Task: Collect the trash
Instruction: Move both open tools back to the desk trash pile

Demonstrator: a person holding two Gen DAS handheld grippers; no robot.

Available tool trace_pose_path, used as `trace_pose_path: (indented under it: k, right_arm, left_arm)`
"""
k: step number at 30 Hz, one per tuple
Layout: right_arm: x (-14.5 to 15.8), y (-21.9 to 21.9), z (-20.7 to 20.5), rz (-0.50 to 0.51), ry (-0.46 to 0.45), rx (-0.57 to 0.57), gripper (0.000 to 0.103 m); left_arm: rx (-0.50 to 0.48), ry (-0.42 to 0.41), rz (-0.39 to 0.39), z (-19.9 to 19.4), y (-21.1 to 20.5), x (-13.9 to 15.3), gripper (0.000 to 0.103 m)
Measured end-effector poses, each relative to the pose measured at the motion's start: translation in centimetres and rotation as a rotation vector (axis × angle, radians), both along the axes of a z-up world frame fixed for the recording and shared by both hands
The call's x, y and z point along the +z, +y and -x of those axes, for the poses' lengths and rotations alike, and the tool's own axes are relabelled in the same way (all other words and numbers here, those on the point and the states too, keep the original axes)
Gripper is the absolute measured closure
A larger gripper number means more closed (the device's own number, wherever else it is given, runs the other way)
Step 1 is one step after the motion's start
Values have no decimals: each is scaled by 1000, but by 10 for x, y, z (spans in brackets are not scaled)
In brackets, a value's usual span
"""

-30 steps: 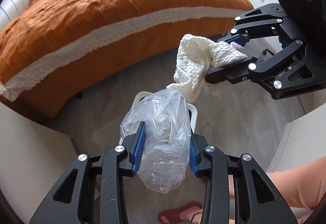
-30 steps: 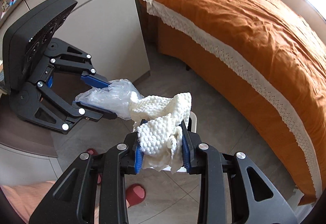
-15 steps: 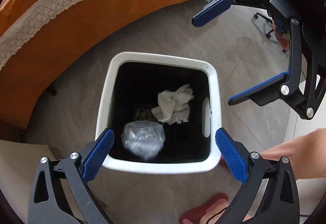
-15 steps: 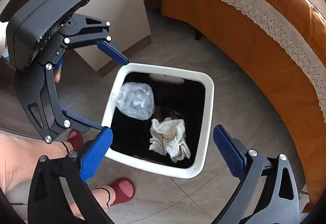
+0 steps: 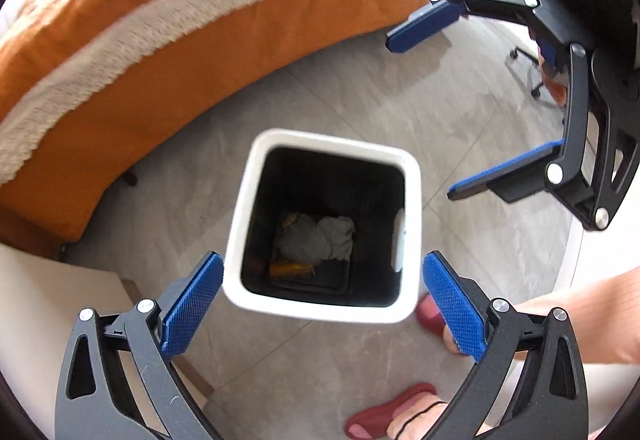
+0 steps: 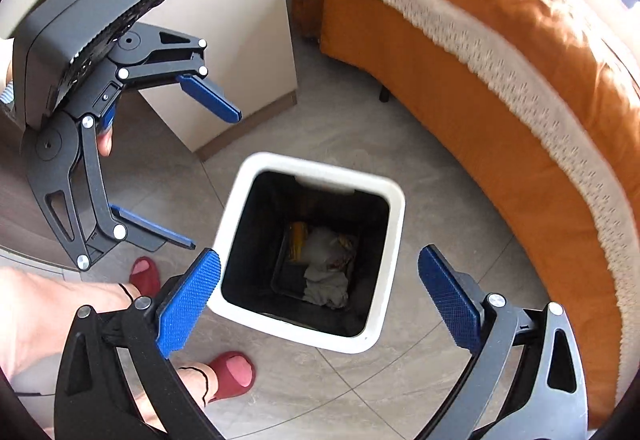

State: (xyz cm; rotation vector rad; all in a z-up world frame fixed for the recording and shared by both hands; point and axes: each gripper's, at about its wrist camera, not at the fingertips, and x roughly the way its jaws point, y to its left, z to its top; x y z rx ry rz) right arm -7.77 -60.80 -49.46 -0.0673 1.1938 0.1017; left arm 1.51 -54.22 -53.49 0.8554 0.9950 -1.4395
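Note:
A white square trash bin (image 5: 240, 224) with a black inside stands on the grey tiled floor; it also shows in the right wrist view (image 6: 394, 224). At its bottom lie a white paper towel (image 5: 338, 236), a clear plastic bag (image 5: 298, 240) and a yellow wrapper (image 5: 290, 269); the towel (image 6: 324, 280) and wrapper (image 6: 297, 246) show in the right wrist view too. My left gripper (image 5: 320, 304) is open and empty above the bin's near rim. My right gripper (image 6: 318, 304) is open and empty above the bin. Each gripper shows in the other's view, the right one (image 5: 432, 112) and the left one (image 6: 212, 176).
A bed with an orange cover and white lace trim (image 5: 180, 24) runs close behind the bin, and also shows in the right wrist view (image 6: 500, 52). A beige cabinet (image 6: 240, 20) stands to the left. The person's feet in red slippers (image 6: 232, 372) are by the bin.
Both grippers opened and dropped the plastic bag and the paper towel, which fell to the bottom of the bin. Both grippers now sit a little higher above the bin.

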Motion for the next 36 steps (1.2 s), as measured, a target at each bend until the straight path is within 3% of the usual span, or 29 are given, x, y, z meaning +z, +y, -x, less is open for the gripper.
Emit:
trace_pose_path:
  k: [16, 27, 36]
  right_arm:
    - [212, 68, -10, 6, -237, 5, 5]
    - [301, 138, -31, -11, -372, 64, 5]
    - [350, 196, -66, -39, -468, 147, 5]
  left_arm:
    - [257, -69, 178, 14, 84, 196, 5]
    - [512, -145, 269, -2, 171, 287, 5]
    - [723, -202, 361, -27, 249, 348, 5]
